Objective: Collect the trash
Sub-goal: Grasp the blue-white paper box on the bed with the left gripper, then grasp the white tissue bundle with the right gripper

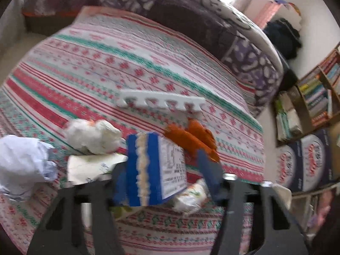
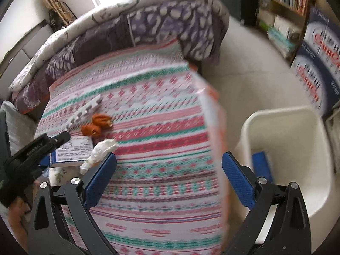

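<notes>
Left wrist view: left claw (image 1: pixel 167 170) clamped on one box (image 1: pixel 155 167), blue with a white printed label and a cream frayed stripe, held tilted over the bed (image 1: pixel 127 63). Blue pads pressed against the box's two sides. No earlier picture to set beside this one. Just past the box, two orange peels (image 1: pixel 191 138), curled and ridged. Beyond them, one white foam strip (image 1: pixel 161 102), flat, notched along one edge like a puzzle mat border. To the left, one crumpled white tissue wad (image 1: pixel 93 137); further left, one larger crumpled paper (image 1: pixel 23 163), bluish white; below the wad, one flat creased wrapper (image 1: pixel 89 167). Under the claw to the right, one more crumpled scrap (image 1: pixel 191 195) with a printed pattern. Bedspread quilted, striped in red, teal and white with small flower motifs; purple patterned blanket (image 1: pixel 250 63) heaped at the far end.

Right wrist view: right claw (image 2: pixel 170 174) wide open, nothing between its textured blue pads, pointed steeply down over the bed's edge. Beside the bed on the floor, one white plastic bin (image 2: pixel 286 123), smooth, rounded corners, with one blue item (image 2: pixel 261 161) inside. At left, the other black claw over the box, with the peels, the strip and the scrap close around it. Bookshelf (image 2: pixel 282 2) and printed cartons (image 2: pixel 316 68) against the far wall.
</notes>
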